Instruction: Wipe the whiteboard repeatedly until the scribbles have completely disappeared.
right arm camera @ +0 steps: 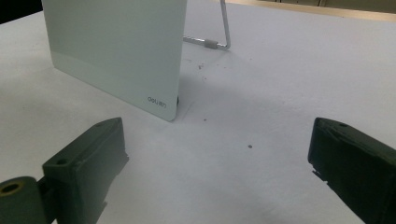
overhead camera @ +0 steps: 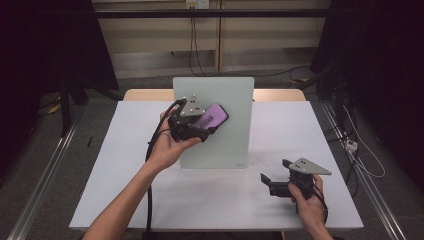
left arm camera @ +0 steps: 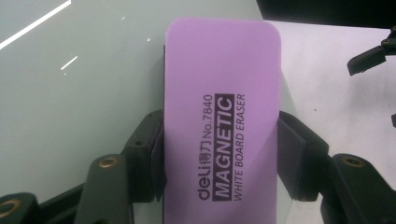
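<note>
Whiteboard (overhead camera: pixel 220 145), glass, propped upright on table (overhead camera: pixel 100 190); judged rigid, breakable. Eraser (left arm camera: pixel 219 116), purple, held in front of board face; judged light, foam-soft, best clamped across long edges. Left gripper (left arm camera: pixel 219 158) is clenched on it. Right gripper (right arm camera: pixel 219 163) is gaping, unladen.

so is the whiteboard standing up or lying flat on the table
Standing, propped at a tilt: the whiteboard rests on its bottom edge on the table, with a wire stand behind it.

1 purple eraser (left arm camera: pixel 222 140), 1 whiteboard (overhead camera: pixel 220 145), 2 grippers: left (overhead camera: pixel 197 131), right (overhead camera: pixel 274 181)
</note>
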